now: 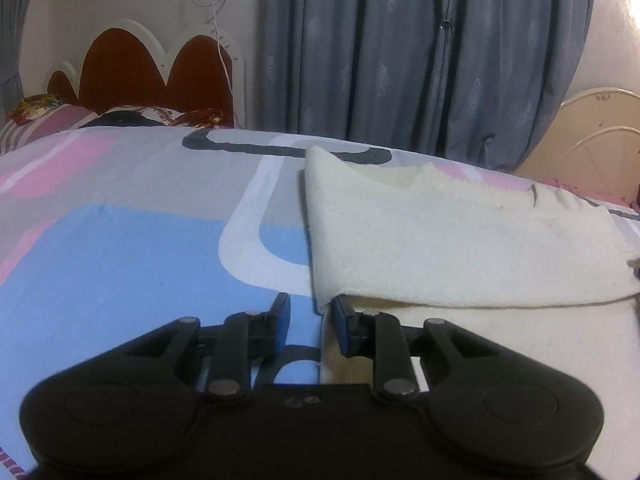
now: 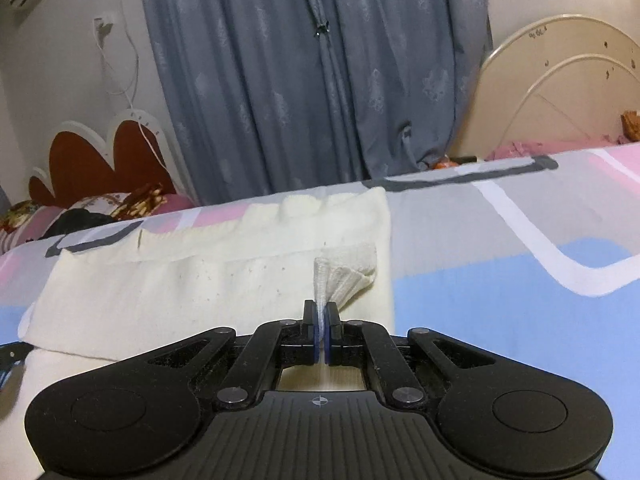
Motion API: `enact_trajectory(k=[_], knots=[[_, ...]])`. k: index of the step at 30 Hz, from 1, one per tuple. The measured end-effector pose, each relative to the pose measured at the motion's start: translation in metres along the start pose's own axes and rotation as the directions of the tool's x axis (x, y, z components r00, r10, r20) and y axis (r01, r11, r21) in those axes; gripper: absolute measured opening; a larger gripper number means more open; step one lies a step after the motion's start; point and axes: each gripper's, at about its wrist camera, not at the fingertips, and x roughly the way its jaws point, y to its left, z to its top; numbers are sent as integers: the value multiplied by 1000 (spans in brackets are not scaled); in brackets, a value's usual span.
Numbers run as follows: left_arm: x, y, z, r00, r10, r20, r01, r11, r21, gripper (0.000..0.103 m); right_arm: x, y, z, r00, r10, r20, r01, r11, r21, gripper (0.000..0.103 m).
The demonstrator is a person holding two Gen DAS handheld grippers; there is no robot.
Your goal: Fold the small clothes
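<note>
Left wrist view: the left gripper (image 1: 309, 322) is sitting low over the bedsheet (image 1: 120, 248) with its blue-padded fingers (image 1: 283, 312) spread apart and nothing pinched between them. The cream cloth (image 1: 460, 240) is lying on the sheet ahead and to the right, folded over so that an upper layer is covering a lower one. Its near left corner is hanging just in front of the right finger — whether it is touching the pad I cannot tell. A white band and blue, pink and grey patches of the sheet are showing to the left of the cloth. Behind the bed a grey curtain (image 1: 420, 60) is hanging, with a brown scalloped headboard (image 1: 132, 72) at the left and a cream headboard (image 1: 592, 132) at the far right. Right wrist view: the right gripper (image 2: 323, 316) is clamping a bunched ribbed corner of the same cloth (image 2: 200, 292), the fingers pressed together with the fabric standing up between them — that pinched corner is lifting off the flat layer beneath. The rest of the cloth is spreading left and away across the bedsheet (image 2: 520, 300), its right edge running straight back toward the curtain (image 2: 300, 80). A white cable (image 2: 132, 80) is dangling on the wall at the left, above the brown headboard (image 2: 100, 160); the cream headboard (image 2: 560, 88) is standing at the right.
</note>
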Motion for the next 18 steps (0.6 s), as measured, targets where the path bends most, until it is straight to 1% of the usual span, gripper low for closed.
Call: enact_trajectory(k=[3,5,7,8,9,10,11,13,14,15,16,17,18], knots=[[0,-1,1,1000,3,-6,-3,1000,8,24,-11,2,10,997,30,65,-29,999,-24,1],[-1,-2,2,1000,11,-7,-11,1000,13,25,-16,3,14,996,45,83,-42,998,-35,1],[-1,-7,6,1000,22,5,-22,999,31,24,-5,6,20,999,28,42,-26,998,-48,1],[0,-9,8,1000,28,11,-29,999,39,24,3,10,25,1000,18,2,-17,998,-62,1],[1,-10,9,1000,29,10,-29,999,27,24,6,15,30,1000,28,-1,-28,997,-72,1],[2,-8,10,1000,25,11,-25,1000,-2,23,3,23,37,998,55,24,-53,994,-93,1],[-1,-6,11,999,23,30,-22,999,-30,20,-3,31,44,995,82,60,-74,990,-121,1],[-11,-5,12,994,16,108,-10,999,-51,20,-26,43,59,976,143,166,-118,981,-151,1],[-14,-4,12,991,21,132,-12,998,-68,20,-41,44,64,956,178,233,-143,977,-160,1],[-9,-2,13,994,27,105,-18,996,-84,20,-49,42,63,940,197,278,-155,974,-165,1],[2,0,13,999,18,36,-14,995,-103,20,-49,39,57,939,190,286,-148,976,-163,1],[8,2,11,1000,14,6,-13,993,-120,20,-34,33,46,964,148,221,-117,982,-149,1],[7,2,9,1000,10,18,-8,993,-121,20,-12,26,34,991,89,102,-76,989,-130,1]])
